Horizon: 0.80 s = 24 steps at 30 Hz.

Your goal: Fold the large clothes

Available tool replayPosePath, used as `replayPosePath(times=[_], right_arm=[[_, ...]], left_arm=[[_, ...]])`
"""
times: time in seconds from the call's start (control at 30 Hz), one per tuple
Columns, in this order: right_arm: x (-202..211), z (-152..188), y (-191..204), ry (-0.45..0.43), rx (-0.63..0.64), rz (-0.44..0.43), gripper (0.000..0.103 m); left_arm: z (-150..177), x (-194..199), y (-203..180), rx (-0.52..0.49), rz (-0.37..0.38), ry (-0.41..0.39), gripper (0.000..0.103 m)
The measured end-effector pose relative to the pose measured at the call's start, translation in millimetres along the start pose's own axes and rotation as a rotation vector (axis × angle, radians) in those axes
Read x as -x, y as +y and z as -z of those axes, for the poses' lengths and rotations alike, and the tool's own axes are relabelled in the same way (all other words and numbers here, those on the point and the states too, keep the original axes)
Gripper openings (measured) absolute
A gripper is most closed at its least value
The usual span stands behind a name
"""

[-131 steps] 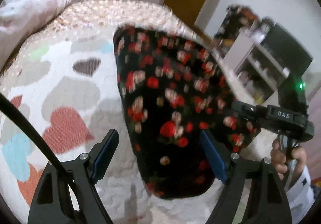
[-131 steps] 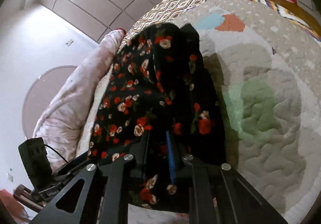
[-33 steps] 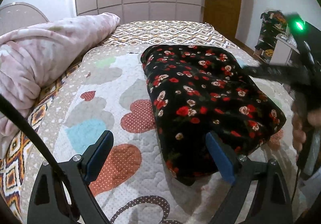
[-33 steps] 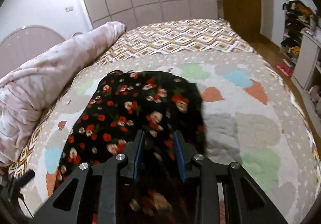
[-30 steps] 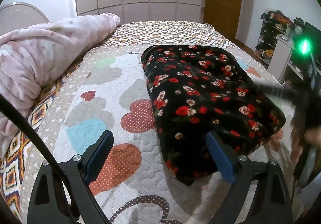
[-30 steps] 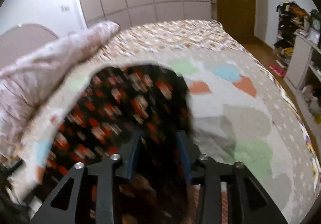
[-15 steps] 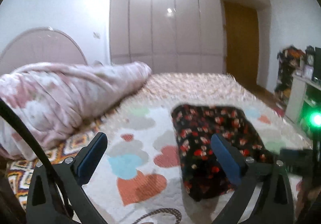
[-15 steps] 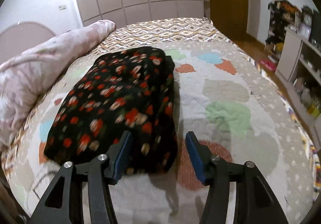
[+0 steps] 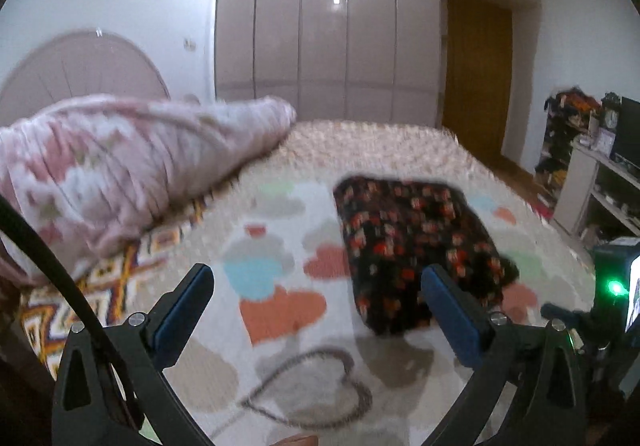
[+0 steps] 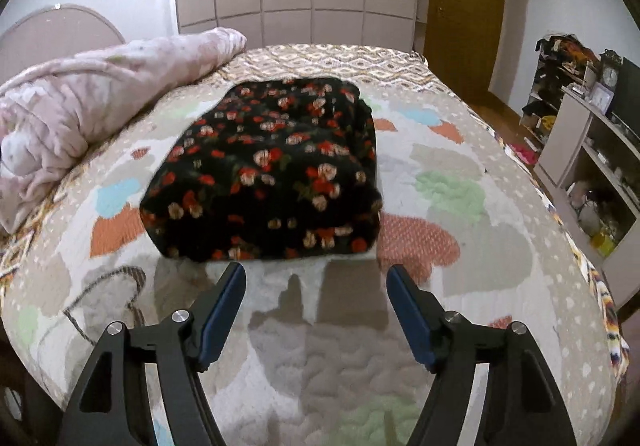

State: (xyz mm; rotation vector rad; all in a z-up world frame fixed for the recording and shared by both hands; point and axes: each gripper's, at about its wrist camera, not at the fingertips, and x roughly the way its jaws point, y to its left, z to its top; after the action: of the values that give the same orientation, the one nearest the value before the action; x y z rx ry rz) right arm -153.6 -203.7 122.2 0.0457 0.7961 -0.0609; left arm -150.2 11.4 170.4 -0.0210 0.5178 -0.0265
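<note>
Black floral-print fleece garment [image 10: 272, 174], folded into thick rectangle, lies flat on heart-patterned quilted bedspread [image 10: 460, 206], mid-bed. My right gripper [image 10: 316, 296] hovers just short of garment's near edge, blue-padded jaws just been opening, nothing between them, released. My left gripper [image 9: 316, 300] spread fully wide, empty, well back from garment [image 9: 416, 242]; left view blurred. Rolled pink patterned blanket [image 10: 100, 106] along bed's left side. White shelf unit [image 10: 592, 182] at right.
</note>
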Motion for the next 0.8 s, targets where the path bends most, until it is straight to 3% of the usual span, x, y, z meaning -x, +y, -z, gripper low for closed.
replayPosePath(times=[0.2, 0.8], right_arm=[[-6, 15, 1, 0.041, 0.020, 0.049, 0.077], [-28, 19, 11, 0.071, 0.081, 0.136, 0.077]], left_arm=[[23, -15, -6, -0.019, -0.015, 0.082, 0.103], [43, -54, -8, -0.023, -0.025, 0.195, 0.103]])
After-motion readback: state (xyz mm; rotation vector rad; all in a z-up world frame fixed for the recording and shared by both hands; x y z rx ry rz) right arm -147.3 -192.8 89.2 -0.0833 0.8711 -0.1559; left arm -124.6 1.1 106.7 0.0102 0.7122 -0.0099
